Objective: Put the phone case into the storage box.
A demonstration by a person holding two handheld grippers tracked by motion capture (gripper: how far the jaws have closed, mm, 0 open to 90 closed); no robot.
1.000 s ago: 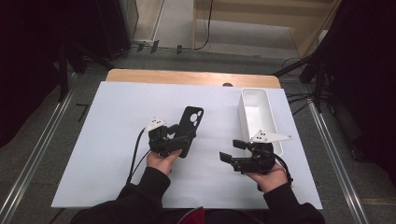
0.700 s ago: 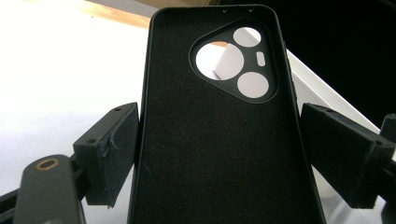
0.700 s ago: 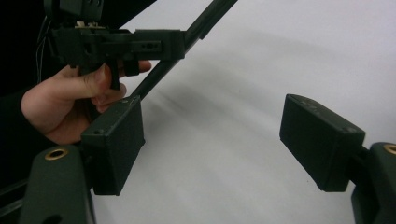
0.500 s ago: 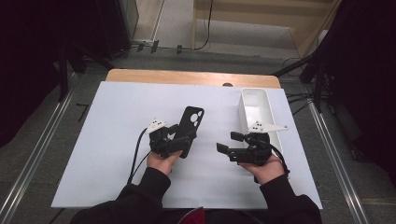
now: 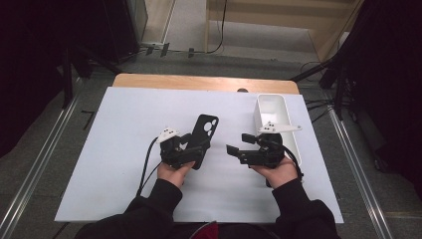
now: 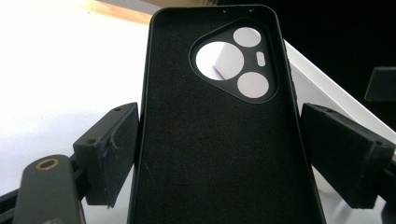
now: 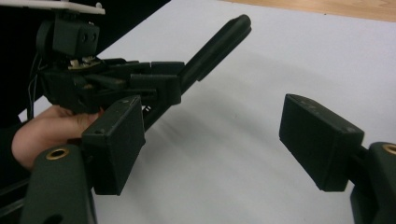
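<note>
A black phone case (image 5: 205, 130) is held tilted above the white table, inner side up, with its camera cut-outs at the far end. My left gripper (image 5: 195, 150) is shut on its lower half. In the left gripper view both pads press the sides of the case (image 6: 215, 140). My right gripper (image 5: 239, 143) stands open a short way to the right and points left at the case, with nothing between its fingers. The right gripper view looks past its own jaws (image 7: 210, 144) to the case (image 7: 212, 44) seen edge-on, and to the left gripper (image 7: 154, 88) with the hand behind it.
A white oblong tray (image 5: 259, 114) stands at the back right of the white table top (image 5: 124, 119), just beyond my right gripper. A wooden edge (image 5: 199, 82) runs along the far side. The left gripper's cable (image 5: 145, 169) trails back toward the person.
My right gripper has moved away from the person and slightly left, closer to the case. The left gripper and the case have stayed in place.
</note>
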